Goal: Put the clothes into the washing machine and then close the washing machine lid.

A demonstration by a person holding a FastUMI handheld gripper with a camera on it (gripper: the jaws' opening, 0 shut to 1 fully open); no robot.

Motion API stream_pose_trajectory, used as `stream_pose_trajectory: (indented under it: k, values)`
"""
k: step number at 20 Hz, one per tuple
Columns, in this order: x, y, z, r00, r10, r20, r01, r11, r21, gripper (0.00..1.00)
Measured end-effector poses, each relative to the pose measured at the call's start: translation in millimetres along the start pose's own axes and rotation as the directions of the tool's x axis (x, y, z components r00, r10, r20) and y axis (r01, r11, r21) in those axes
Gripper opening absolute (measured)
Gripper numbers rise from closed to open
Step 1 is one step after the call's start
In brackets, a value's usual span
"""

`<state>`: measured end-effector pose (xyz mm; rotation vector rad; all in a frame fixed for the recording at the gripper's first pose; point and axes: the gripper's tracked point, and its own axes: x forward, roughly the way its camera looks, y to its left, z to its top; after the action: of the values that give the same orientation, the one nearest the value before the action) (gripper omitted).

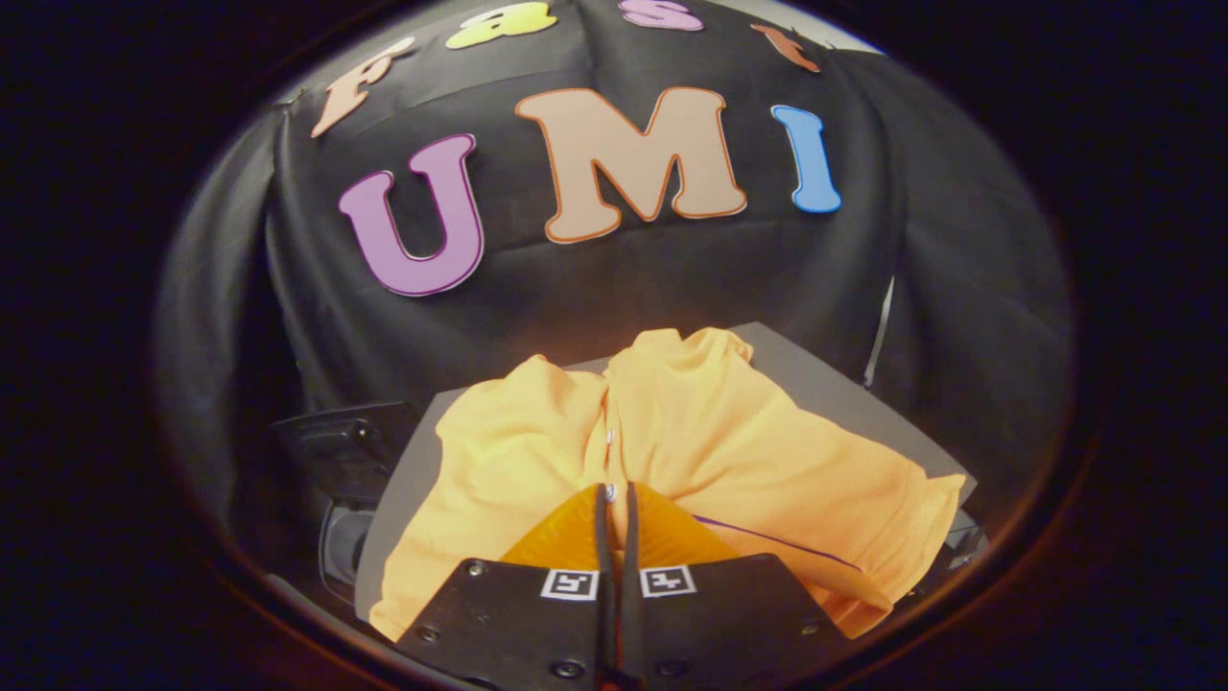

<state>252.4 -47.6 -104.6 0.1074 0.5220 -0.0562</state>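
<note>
A yellow-orange garment lies bunched on a grey flat surface, covering most of it. My gripper is down on the middle of the garment. Its two fingers stand almost together, and a crease of the cloth with a small white button runs straight into their tips. The cloth rises in two lobes, one on each side of the fingers. A thin dark line crosses the garment just right of the fingers. What lies under the cloth is hidden.
To the left of the grey surface, lower down, sits a dark object with a rounded part, dim and hard to make out. Black cloth walls close in behind and on both sides. A pale strip hangs at the right.
</note>
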Motion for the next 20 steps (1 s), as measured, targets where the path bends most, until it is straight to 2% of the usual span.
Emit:
stream_pose_trajectory:
  k: [4, 9, 12, 20]
  values:
    - [-34.2, 26.9, 43.6, 0.991, 0.067, 0.112, -0.076, 0.994, 0.081, 0.02]
    - [-71.3, 66.4, 81.0, 0.972, 0.112, 0.208, -0.123, 0.991, 0.043, 0.01]
    - [-83.0, 99.2, 88.0, 0.96, 0.155, 0.232, -0.177, 0.981, 0.077, 0.01]
    - [-79.9, 202.4, 85.0, 0.94, 0.216, 0.264, -0.237, 0.97, 0.049, 0.01]
